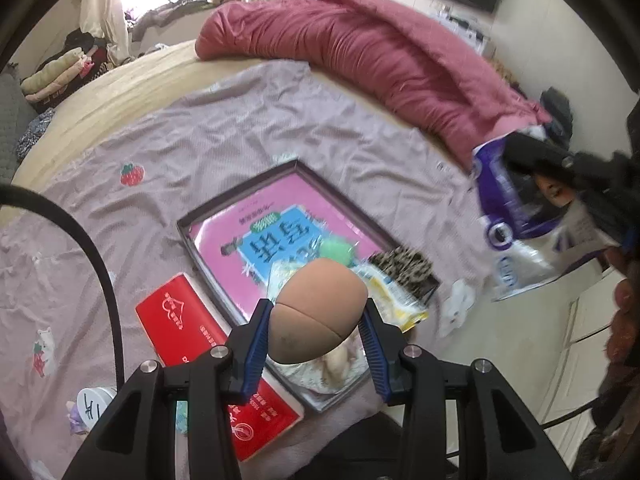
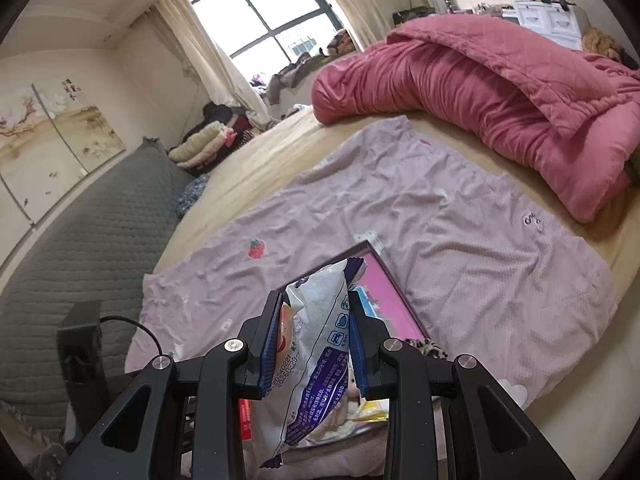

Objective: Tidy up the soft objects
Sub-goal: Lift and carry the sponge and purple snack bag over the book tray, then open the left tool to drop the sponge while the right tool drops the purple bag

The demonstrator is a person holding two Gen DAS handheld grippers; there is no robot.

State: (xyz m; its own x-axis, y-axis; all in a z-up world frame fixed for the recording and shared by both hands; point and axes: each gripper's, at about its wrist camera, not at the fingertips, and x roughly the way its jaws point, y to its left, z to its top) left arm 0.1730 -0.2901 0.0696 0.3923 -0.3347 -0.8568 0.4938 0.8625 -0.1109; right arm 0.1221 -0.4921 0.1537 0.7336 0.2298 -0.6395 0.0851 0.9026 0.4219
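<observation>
Left gripper (image 1: 318,322): clenched on a tan egg-shaped sponge (image 1: 316,312), blue pads pressing its 2 sides; it hangs just above the near end of the tray.
Right gripper (image 2: 314,334): grasping a white-and-purple plastic pack (image 2: 316,344) by its middle, lifted off the bed at the right; in the left wrist view the same pack shows at the far right, blurred.
Sponge look: smooth, matte, 1 curved seam across it, a few dark specks on the lower half; it bulges slightly between the pads, so I judge it very soft.
Pack look: crinkled glossy film, printed text and icons, a face printed on 1 side; it looks light and squashy.
Red packet (image 1: 216,364): lies flat on the bed, touching the tray's left edge, near the left gripper; not yet gathered.
White round lid (image 1: 94,404): near left on the sheet, apart from the tray.
Tray (image 1: 208,216): shallow, dark-rimmed, pink printed base; already holds a green fuzzy item (image 1: 338,250), a leopard-print piece (image 1: 402,268), a yellow-edged wrapper (image 1: 394,298) and pale soft bits at the near end.
Progress: roughly midway, I judge; several items sit in the tray, 2 are in the air, the red packet is left.
Lilac sheet (image 2: 440,224): wrinkled, strawberry print, spread under everything.
Pink quilt (image 2: 500,112): bunched at the far side, untouched.
</observation>
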